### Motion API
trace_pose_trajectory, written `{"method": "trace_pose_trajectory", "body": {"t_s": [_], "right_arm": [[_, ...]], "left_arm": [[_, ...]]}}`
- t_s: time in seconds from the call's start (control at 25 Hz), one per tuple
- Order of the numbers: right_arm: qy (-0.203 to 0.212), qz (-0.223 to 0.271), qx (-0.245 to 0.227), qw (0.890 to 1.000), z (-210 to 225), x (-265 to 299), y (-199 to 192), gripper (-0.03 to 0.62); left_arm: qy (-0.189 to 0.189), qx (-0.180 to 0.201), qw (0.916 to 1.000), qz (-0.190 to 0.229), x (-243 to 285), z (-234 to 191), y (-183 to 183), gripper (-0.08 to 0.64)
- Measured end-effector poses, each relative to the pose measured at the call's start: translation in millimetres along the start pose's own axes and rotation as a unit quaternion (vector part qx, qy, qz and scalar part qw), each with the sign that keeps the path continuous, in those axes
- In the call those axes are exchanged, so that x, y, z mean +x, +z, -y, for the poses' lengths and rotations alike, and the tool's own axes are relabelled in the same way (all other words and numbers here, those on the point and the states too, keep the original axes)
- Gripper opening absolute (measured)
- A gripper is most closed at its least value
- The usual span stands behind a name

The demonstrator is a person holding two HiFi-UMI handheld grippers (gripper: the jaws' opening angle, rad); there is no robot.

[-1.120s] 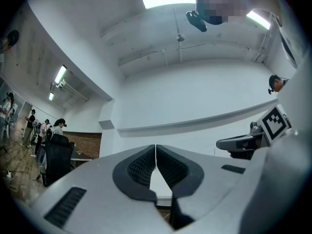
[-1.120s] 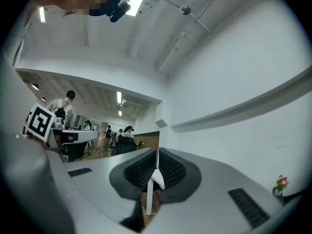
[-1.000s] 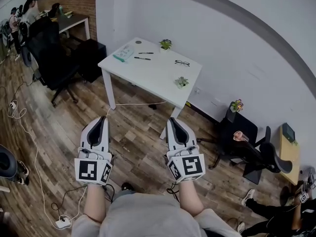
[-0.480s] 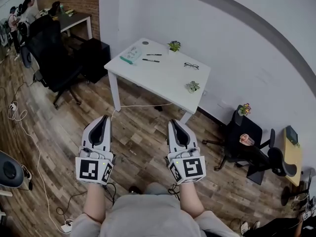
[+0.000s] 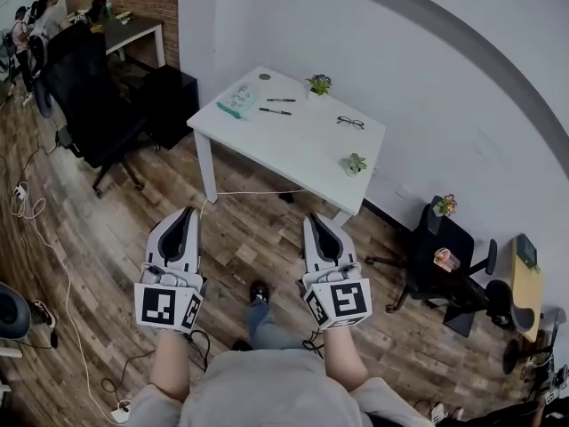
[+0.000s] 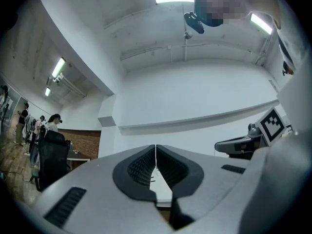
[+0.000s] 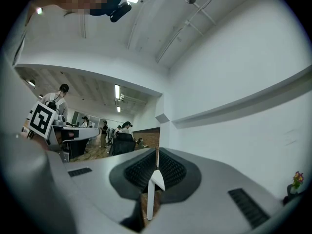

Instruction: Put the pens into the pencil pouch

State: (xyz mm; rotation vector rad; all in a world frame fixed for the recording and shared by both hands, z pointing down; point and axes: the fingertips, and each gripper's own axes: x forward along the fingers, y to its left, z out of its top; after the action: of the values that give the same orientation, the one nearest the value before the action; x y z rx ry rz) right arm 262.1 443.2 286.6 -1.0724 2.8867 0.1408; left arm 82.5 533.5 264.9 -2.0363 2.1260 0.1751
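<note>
Far ahead stands a white table [image 5: 298, 145]. Two dark pens [image 5: 281, 100] [image 5: 275, 111] lie near its back edge, and a teal pencil pouch [image 5: 238, 100] lies to their left. My left gripper [image 5: 181, 216] and right gripper [image 5: 317, 221] are held side by side over the wooden floor, well short of the table. Both are shut with nothing between the jaws; the left gripper [image 6: 155, 152] and the right gripper [image 7: 156, 157] each show their pads pressed together. A sliver of the table [image 6: 164, 193] shows below the left pads, and a table leg [image 7: 149, 206] below the right ones.
On the table are also glasses [image 5: 350, 122] and two small plants [image 5: 319, 84] [image 5: 355, 163]. A black office chair [image 5: 89, 96] and black cabinet [image 5: 171, 103] stand left of it, another chair [image 5: 444, 269] at the right. Cables [image 5: 53, 238] trail over the floor. My shoe [image 5: 259, 291] is between the grippers.
The view has moved toward the table, which has slid rightward in the frame. A leg and shoe have stepped forward between the grippers. Both grippers stay shut.
</note>
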Motion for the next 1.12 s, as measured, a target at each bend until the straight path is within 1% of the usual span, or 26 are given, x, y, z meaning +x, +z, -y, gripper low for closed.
{"method": "trace_pose_trajectory", "body": {"t_s": [0.28, 0.6, 0.88, 1.12], "right_arm": [[0.022, 0.013, -0.010, 1.000, 21, 76, 5, 0.037], [0.044, 0.027, -0.013, 0.999, 64, 158, 11, 0.037], [0.057, 0.036, -0.011, 0.998, 99, 207, 6, 0.037], [0.057, 0.037, -0.002, 0.998, 128, 233, -5, 0.037]], "left_arm": [[0.017, 0.007, 0.9998, 0.007, 64, -35, -5, 0.026], [0.029, 0.018, 0.9993, 0.018, 144, -56, -10, 0.026], [0.041, 0.024, 0.9985, 0.027, 198, -64, -19, 0.026], [0.053, 0.025, 0.9976, 0.035, 233, -68, -29, 0.026]]}}
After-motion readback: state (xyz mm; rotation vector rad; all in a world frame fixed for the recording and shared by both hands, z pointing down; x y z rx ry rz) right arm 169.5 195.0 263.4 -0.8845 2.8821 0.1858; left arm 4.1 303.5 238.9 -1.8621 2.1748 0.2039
